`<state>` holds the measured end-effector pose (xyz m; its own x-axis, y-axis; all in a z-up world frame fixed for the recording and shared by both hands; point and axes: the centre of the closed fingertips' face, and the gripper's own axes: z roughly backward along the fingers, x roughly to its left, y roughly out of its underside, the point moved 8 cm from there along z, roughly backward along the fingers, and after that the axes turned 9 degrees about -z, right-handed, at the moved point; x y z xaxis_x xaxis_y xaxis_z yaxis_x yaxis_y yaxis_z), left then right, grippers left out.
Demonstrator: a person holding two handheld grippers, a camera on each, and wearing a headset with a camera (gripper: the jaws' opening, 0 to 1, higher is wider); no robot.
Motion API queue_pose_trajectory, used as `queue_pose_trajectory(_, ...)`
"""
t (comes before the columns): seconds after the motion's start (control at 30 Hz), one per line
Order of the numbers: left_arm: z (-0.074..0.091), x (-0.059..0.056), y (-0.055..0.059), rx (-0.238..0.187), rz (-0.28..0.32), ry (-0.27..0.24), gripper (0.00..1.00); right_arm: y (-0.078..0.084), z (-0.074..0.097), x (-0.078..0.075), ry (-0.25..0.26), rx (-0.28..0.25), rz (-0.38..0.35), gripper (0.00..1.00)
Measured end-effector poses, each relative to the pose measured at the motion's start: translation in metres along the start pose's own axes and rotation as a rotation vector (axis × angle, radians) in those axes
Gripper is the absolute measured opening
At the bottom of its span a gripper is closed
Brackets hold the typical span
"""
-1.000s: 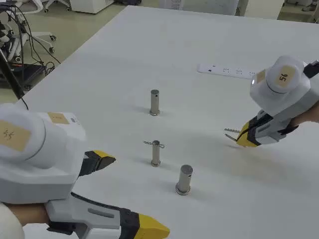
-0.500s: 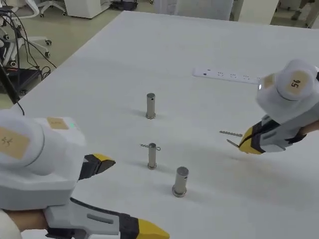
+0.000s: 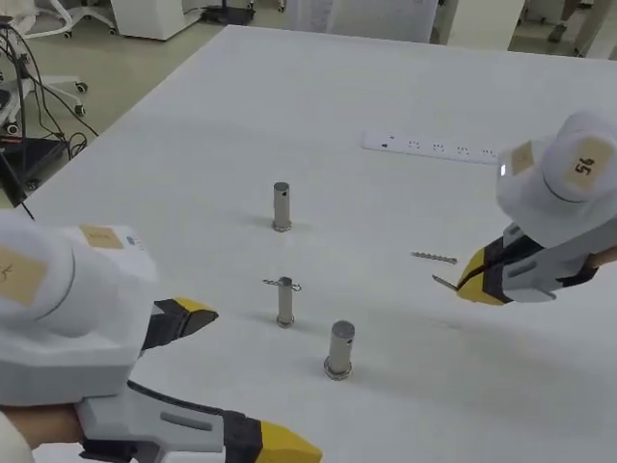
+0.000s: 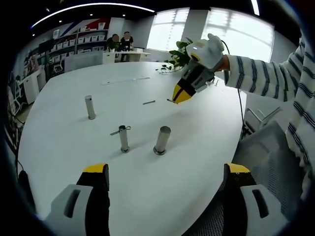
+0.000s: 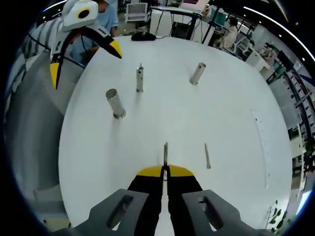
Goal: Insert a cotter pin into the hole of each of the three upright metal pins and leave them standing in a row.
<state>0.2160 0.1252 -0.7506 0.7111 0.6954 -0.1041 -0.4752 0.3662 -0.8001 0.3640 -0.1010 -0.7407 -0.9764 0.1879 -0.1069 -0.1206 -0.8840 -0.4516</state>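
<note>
Plain matte white desk [image 3: 193, 145], unpatterned. Three cylindrical metal pins are dull silver-grey: the far pin [image 3: 281, 206], the middle pin [image 3: 285, 307] and the near pin [image 3: 338, 348]. The thin wire cotter pin in the middle pin [image 3: 277, 284], the loose cotter pin [image 3: 434, 258] and the held cotter pin [image 5: 165, 153] share that grey. At 3 o'clock, the right gripper [image 3: 469, 280] has a white body, a tan label with dark handwritten digits, and black jaws tipped yellow. At 7 o'clock, the left gripper [image 3: 248, 379] has the same colours. At 1 o'clock lies a white power strip [image 3: 429, 149]. In the left gripper view, at 3 o'clock, a sleeve [image 4: 275, 78] is striped white and dark navy.
</note>
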Motion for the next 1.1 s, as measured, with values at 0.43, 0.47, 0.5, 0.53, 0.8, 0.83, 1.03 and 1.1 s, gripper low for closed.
queue_pose_trajectory(0.43,-0.004,-0.004,-0.004,-0.018,-0.008,0.024,0.91,-0.004,0.01,0.02,0.007,-0.023,0.034,0.02)
queue_pose_trajectory(0.47,-0.004,-0.005,-0.004,-0.019,-0.008,0.025,0.91,-0.005,0.011,0.021,0.009,-0.027,0.036,0.02)
queue_pose_trajectory(0.5,-0.005,-0.005,-0.005,-0.021,-0.006,0.026,0.91,-0.006,0.013,0.022,0.011,-0.033,0.038,0.02)
queue_pose_trajectory(0.53,-0.006,-0.005,-0.006,-0.022,-0.005,0.027,0.9,-0.007,0.014,0.023,0.013,-0.038,0.04,0.02)
queue_pose_trajectory(0.8,-0.009,-0.007,-0.01,-0.032,-0.004,0.035,0.85,-0.013,0.02,0.036,0.043,-0.065,0.063,0.02)
queue_pose_trajectory(0.83,-0.01,-0.007,-0.011,-0.035,-0.005,0.033,0.84,-0.014,0.02,0.038,0.044,-0.068,0.064,0.02)
queue_pose_trajectory(1.03,-0.01,-0.009,-0.017,-0.069,-0.04,0.042,0.76,-0.019,0.024,0.047,0.058,-0.096,0.074,0.02)
queue_pose_trajectory(1.1,-0.011,-0.009,-0.019,-0.073,-0.04,0.048,0.71,-0.021,0.026,0.05,0.063,-0.105,0.076,0.02)
